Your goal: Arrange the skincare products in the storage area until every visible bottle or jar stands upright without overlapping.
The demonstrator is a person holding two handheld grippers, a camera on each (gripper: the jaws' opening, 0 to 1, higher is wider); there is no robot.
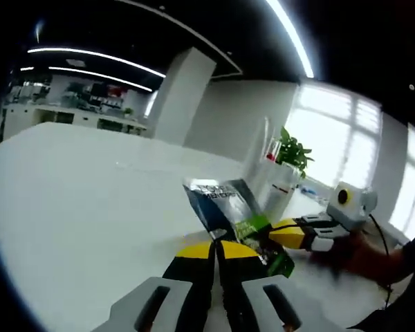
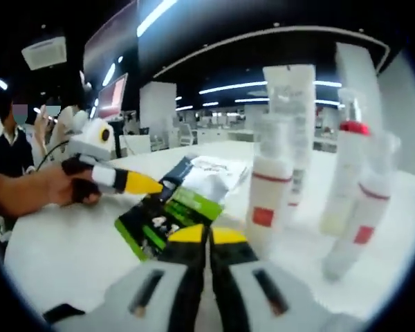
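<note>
Gripping sachet (image 1: 236, 220) with left gripper (image 1: 215, 254), jaws clamped on its edge; right gripper (image 2: 207, 238) jaws together, empty. Lift slow, clear of upright bottles (image 2: 271, 190).

No legible text on the sachet (image 1: 238, 221) or bottles (image 2: 271, 181), print too blurred

Brightly lit by ceiling light strips (image 1: 97, 55) and blown-out window (image 1: 332, 138). Glare across white table (image 1: 76, 207). Strong fisheye bending at edges. Motion blur softened bottles (image 2: 270, 187).
</note>
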